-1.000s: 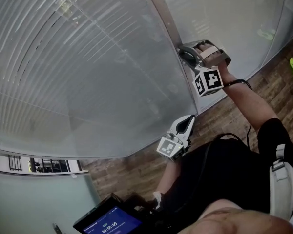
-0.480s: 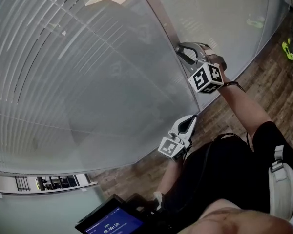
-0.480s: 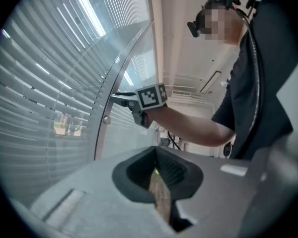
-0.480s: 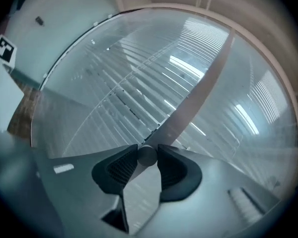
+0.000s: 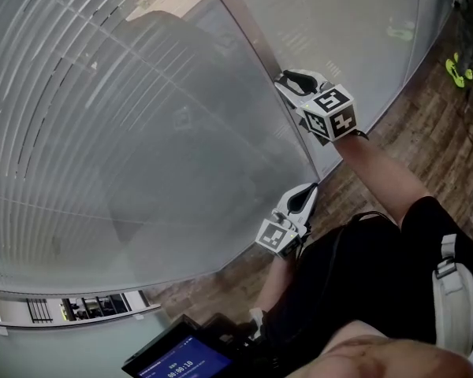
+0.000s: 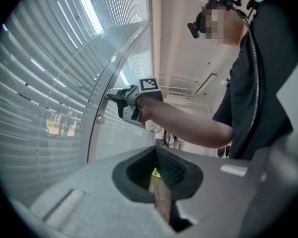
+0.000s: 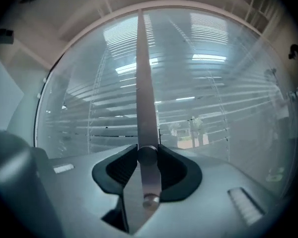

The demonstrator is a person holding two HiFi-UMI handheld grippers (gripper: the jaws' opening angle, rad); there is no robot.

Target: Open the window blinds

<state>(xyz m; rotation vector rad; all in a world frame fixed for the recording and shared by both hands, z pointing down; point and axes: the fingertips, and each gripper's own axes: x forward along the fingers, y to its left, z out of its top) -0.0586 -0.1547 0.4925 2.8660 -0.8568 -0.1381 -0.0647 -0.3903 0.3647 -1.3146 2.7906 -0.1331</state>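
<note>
The window blinds hang as grey horizontal slats behind a glass pane, left of a metal post. A small round knob sits on that post. My right gripper points level at the post and is shut on the knob, with its marker cube on top. The left gripper view shows the right gripper at the post, with a second knob just below it. My left gripper hangs lower, close to the glass, its jaws together and holding nothing.
A brown wooden floor runs along the foot of the glass wall. A dark screen with blue display is at the bottom edge. Yellow-green shoes stand at the far right. The person's torso fills the lower right.
My right gripper has rolled about its own axis on the knob, bringing its marker cube from underneath to the top. The left gripper has stayed put.
</note>
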